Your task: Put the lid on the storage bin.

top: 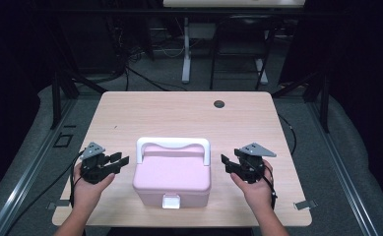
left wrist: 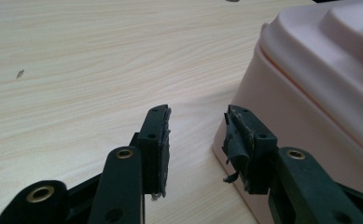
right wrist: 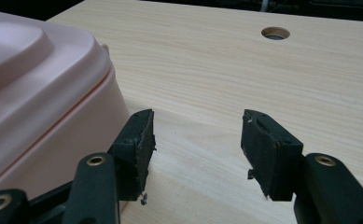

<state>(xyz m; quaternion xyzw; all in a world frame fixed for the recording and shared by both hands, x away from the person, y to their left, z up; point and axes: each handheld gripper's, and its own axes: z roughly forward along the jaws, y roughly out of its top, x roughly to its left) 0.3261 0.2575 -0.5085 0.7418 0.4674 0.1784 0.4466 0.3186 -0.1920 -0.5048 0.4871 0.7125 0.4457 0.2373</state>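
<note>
- Two black two-jaw grippers are in your hands, one at each side of the pink plastic box with rounded lid (top: 172, 178), which stands on the light wooden table (top: 179, 113) near the front edge, approx. in the middle between left and right.
- Your left gripper (top: 121, 160) is just beside the left wall of the box. The jaws stand apart and nothing is between them, only bare table. In the left gripper view (left wrist: 195, 140) one jaw is very close to the box wall (left wrist: 282, 116); if it touches I cannot tell.
- Your right gripper (top: 227, 163) is just beside the right wall of the box, also w/ jaws apart and nothing gripped. In the right gripper view (right wrist: 198, 140) you see wood between the pads, and the pink box (right wrist: 39, 93) is next to the one jaw, near but I cannot say touching.
- Box lid is closed. The white carrying handle (top: 173, 143) lies toward the far side of the lid, and a small white latch (top: 171, 200) sits on the front wall, facing you.
- Both grippers point inward to the box, approx. level w/ the table; a grey three-cornered plate (top: 256, 149) is on top of each.
- A round dark cable hole (top: 219, 103) is in the far part of the table, well apart from the box.
- The rubber pads on the left jaws look worn, w/ torn edges (left wrist: 237, 140).
</note>
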